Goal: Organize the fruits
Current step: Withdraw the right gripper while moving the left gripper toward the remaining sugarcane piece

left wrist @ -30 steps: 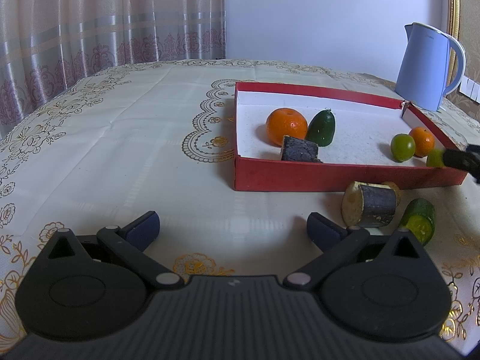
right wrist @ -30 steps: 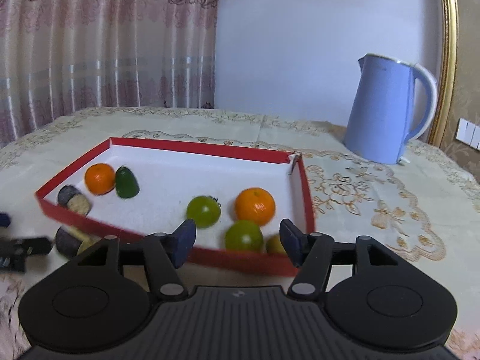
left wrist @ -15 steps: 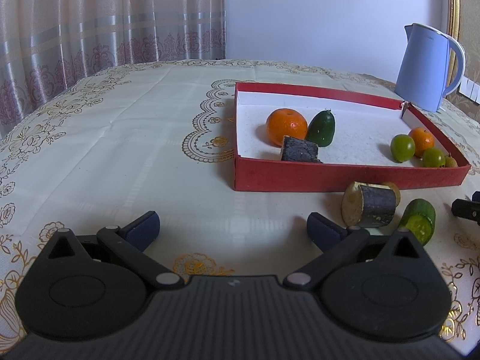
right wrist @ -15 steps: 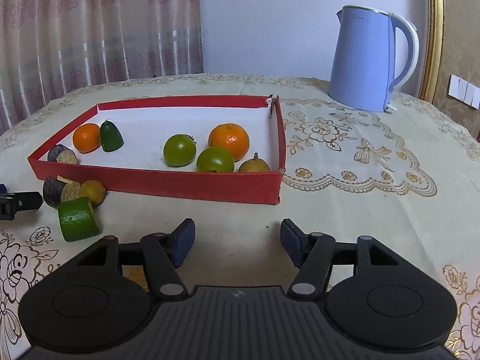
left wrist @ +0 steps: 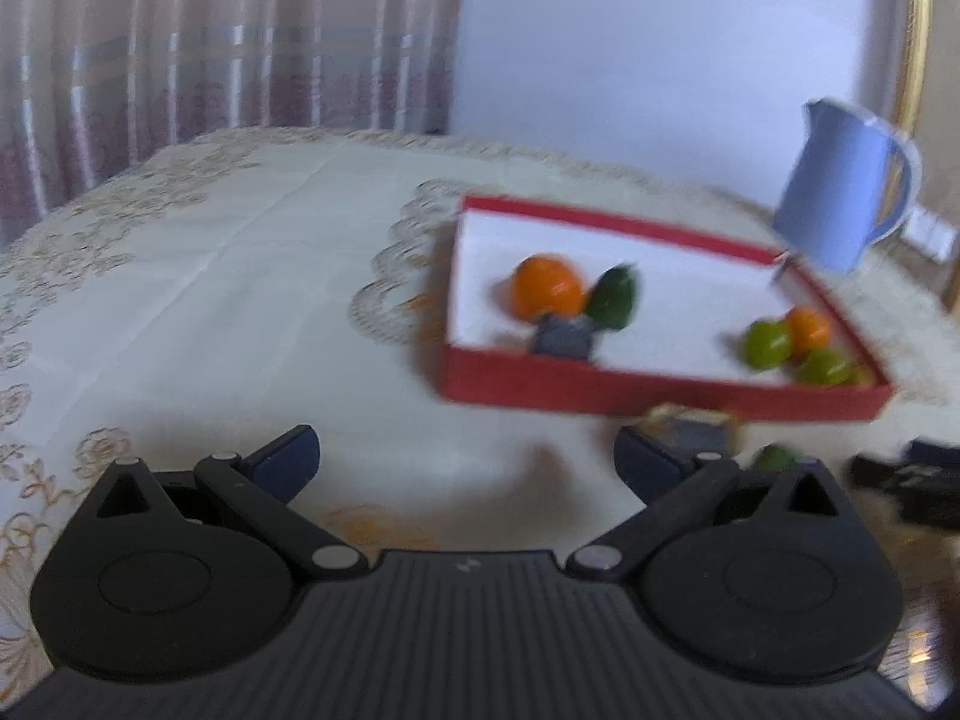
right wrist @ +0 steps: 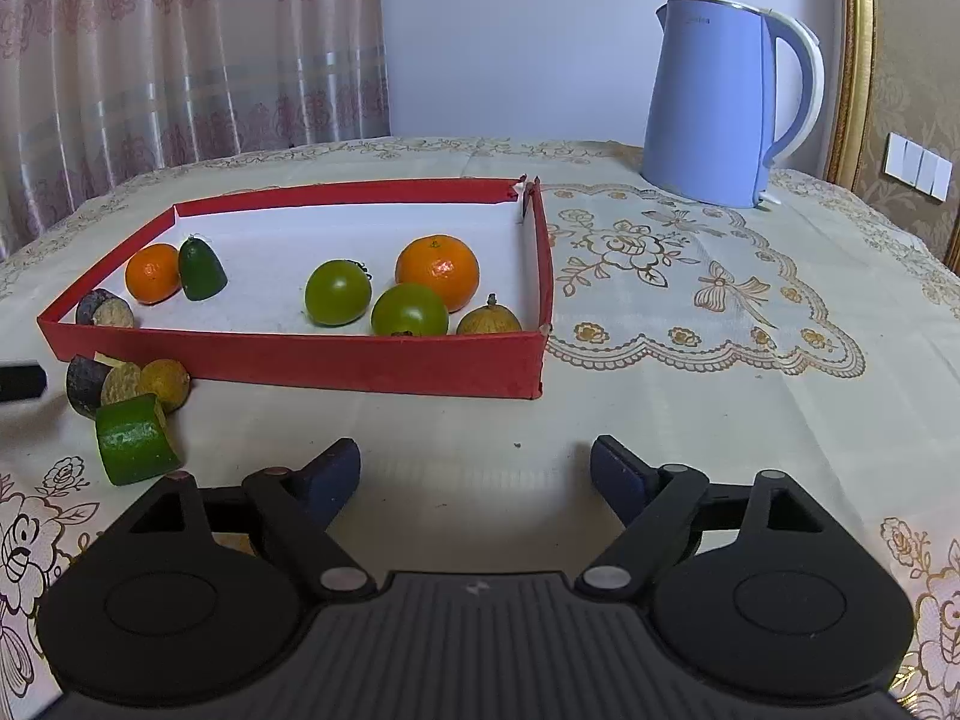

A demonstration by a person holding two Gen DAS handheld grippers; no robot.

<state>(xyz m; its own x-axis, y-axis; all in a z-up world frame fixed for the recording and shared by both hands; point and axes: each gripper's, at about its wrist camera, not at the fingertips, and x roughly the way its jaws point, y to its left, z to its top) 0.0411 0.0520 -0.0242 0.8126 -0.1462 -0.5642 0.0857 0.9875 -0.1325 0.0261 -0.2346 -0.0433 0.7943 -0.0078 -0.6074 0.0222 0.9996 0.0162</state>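
Right wrist view: right gripper [right wrist: 474, 468], wide and empty, has backed off; green chunk [right wrist: 133, 439] at nine o'clock awaits.

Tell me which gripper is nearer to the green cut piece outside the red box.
Right, as far as the views show. The right gripper has the green cut piece just beside it; from the left gripper it lies farther off.

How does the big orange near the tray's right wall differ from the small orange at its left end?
The big orange looks larger than the small orange. It sits beside two round green fruits; the small one touches a dark green cone-shaped piece. Both rest inside the red tray.
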